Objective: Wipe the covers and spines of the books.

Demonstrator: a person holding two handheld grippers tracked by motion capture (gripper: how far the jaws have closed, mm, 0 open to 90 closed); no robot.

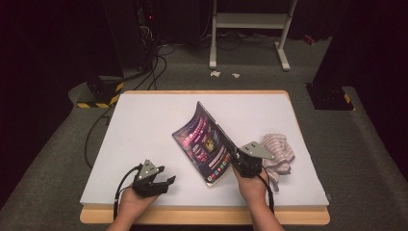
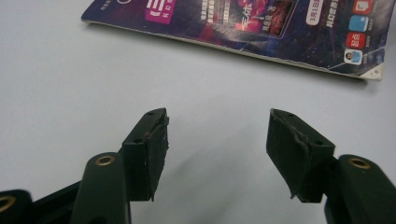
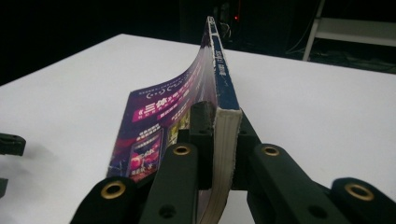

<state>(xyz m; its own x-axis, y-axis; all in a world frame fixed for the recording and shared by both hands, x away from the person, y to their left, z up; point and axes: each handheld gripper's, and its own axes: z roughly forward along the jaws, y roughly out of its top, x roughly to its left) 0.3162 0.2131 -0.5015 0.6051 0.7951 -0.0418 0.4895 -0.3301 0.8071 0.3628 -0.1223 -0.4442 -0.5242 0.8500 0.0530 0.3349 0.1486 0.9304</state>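
- Now, on the left, the left gripper (image 1: 155,179) rests low on the white table (image 1: 144,125), near the front edge. Its jaws stand wide apart with nothing between them.
- From the left gripper view, the book (image 2: 261,28) lies just ahead of those jaws, with bare table in between.
- Next, in the middle, the book (image 1: 207,144) has one long edge on the table and the other edge lifted up. Its purple cover bends and faces left.
- To the right of that, the right gripper (image 1: 240,161) is squeezed tight on the book's spine (image 3: 226,84) at the near corner.
- I think the step in hand is lifting or turning the book over by its spine.
- The next move needs a steady, firm squeeze, so the heavy pages do not slip out. The free left gripper could come over and help hold the floppy edge.
- Far right, a striped cloth (image 1: 279,151) lies crumpled just beside the right gripper.
- The cover has pink and white Chinese writing and small app pictures. I can make out "3月1日" near its top corner. The rest is too small to read.
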